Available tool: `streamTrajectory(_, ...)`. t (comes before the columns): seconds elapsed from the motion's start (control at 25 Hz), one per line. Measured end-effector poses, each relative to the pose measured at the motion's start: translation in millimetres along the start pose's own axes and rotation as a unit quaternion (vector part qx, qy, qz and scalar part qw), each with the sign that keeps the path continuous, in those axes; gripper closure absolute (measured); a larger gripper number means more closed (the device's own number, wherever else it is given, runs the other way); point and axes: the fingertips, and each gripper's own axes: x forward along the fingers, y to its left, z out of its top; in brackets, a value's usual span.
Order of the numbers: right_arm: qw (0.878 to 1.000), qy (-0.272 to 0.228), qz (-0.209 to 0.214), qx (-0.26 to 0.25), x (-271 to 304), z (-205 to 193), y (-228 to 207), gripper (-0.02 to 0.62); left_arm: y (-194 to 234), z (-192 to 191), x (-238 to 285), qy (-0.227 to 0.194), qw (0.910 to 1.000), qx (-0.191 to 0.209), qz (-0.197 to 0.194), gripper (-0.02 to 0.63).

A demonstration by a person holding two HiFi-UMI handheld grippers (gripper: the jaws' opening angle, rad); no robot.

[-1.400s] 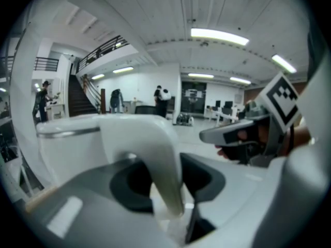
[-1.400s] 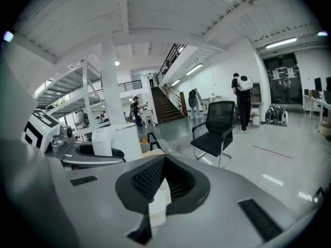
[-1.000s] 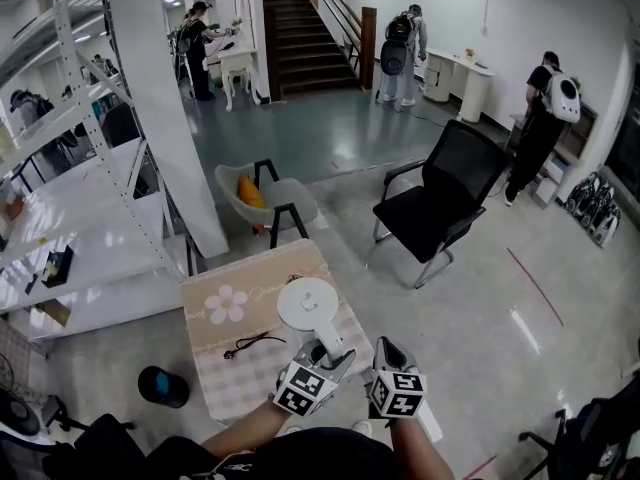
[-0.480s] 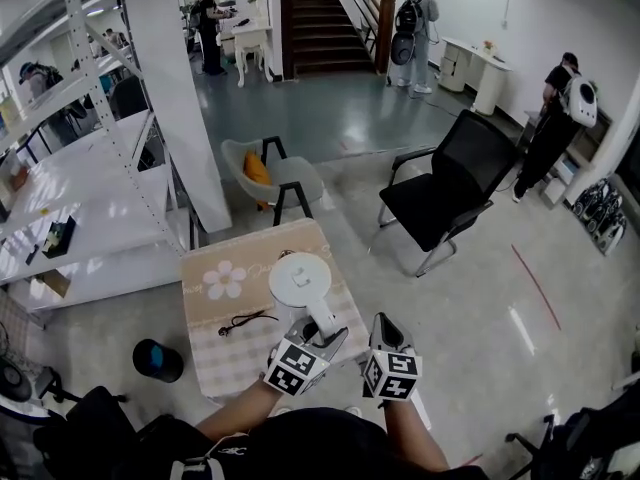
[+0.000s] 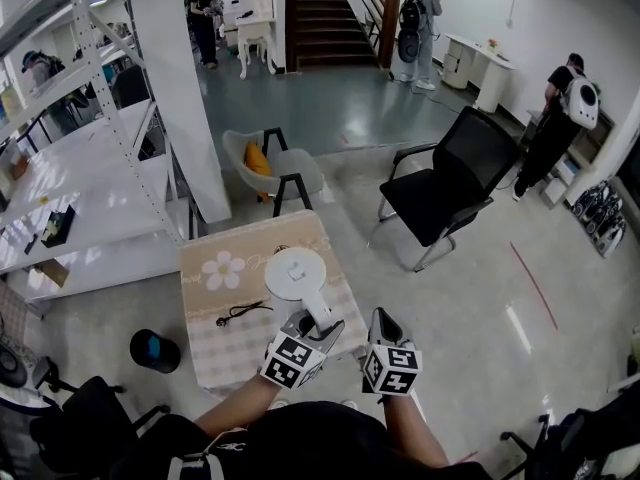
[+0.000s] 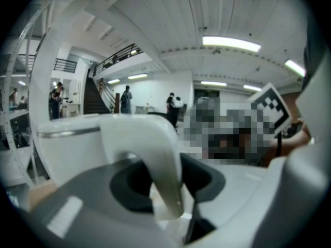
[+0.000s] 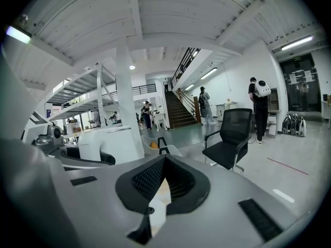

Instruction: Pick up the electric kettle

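Observation:
The white electric kettle (image 5: 295, 273) hangs over the small cloth-covered table (image 5: 215, 343), seen from above with its round lid showing. My left gripper (image 5: 318, 320) is shut on the kettle's curved handle (image 6: 158, 159), which fills the gap between the jaws in the left gripper view, with the kettle body (image 6: 72, 149) just beyond. My right gripper (image 5: 384, 320) is beside it on the right, shut with nothing between its pads (image 7: 147, 177). The kettle (image 7: 111, 141) also shows at the left of the right gripper view.
A black cable (image 5: 240, 313) lies on the flower-printed cloth. A black office chair (image 5: 445, 193) stands to the right and a grey chair with an orange cushion (image 5: 265, 168) behind the table. White shelving (image 5: 80, 198), a pillar (image 5: 185, 98) and a black bin (image 5: 155, 351) are at the left. People stand far back.
The head view has shifted slightly. The kettle stays in the left gripper's hold and both grippers keep about the same place.

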Motion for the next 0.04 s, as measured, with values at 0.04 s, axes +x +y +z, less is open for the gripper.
streamTrajectory(0.04,1.000,0.000,0.000,0.000,0.1,0.0,-0.1,0.600,0.3,-0.3,0.1,0.000,1.0000,0.000,0.000,0.462)
